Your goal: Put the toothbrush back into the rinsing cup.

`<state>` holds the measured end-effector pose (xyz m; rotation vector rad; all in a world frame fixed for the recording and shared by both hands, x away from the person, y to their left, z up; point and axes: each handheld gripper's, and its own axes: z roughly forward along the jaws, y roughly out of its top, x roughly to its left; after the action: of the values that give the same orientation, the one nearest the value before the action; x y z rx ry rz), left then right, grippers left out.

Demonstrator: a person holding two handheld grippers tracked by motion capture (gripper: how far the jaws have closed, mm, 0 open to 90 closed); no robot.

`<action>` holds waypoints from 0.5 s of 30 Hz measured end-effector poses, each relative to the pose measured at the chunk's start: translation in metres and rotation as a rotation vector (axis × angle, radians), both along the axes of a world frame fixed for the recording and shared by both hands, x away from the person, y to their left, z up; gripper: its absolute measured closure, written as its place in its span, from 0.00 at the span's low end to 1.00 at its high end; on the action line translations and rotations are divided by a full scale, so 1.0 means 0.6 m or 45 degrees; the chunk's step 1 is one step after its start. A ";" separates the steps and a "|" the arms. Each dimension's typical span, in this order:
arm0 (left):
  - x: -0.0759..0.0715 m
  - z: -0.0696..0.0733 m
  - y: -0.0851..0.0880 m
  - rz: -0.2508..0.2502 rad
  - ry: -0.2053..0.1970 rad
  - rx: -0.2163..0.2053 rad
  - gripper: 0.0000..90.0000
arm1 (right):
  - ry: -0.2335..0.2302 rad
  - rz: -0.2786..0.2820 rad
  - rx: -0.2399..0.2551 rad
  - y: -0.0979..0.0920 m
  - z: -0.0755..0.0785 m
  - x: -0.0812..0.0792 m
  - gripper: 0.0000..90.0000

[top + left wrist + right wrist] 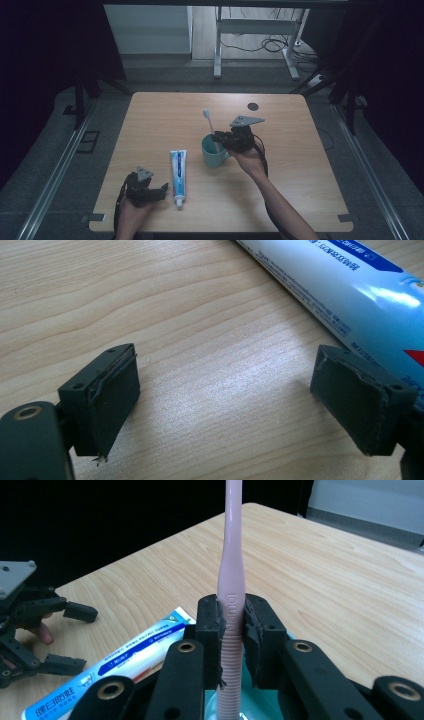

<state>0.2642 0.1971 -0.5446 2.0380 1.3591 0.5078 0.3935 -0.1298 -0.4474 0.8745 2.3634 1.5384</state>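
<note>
A pink toothbrush (231,580) stands upright, head up (207,116), with my right gripper (232,625) shut on its ribbed handle. Its lower end reaches down into the teal mug (212,152) near the middle of the table; the right gripper (235,138) hangs over the mug's right rim. A blue and white toothpaste tube (178,174) lies left of the mug, cap toward the front edge. My left gripper (146,189) rests open on the table at the front left. Its fingers (107,395) hold nothing, and the tube (350,295) lies just beyond the right one.
The wooden table (280,115) has a small dark round hole (253,106) at the back right. Beyond the table's far edge stand a white desk frame (257,40) and loose cables on the floor. Dark curtains close both sides.
</note>
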 end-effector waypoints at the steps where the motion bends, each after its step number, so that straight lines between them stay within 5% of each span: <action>1: 0.000 0.000 0.000 0.000 0.000 0.000 0.14 | 0.008 -0.001 -0.003 0.000 -0.005 0.001 0.86; 15: 0.000 0.000 0.000 0.002 0.000 -0.001 0.14 | 0.058 -0.006 -0.073 0.014 -0.038 0.004 0.86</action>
<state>0.2642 0.1970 -0.5446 2.0368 1.3609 0.5080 0.3959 -0.1214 -0.4705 0.9105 2.4223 1.4564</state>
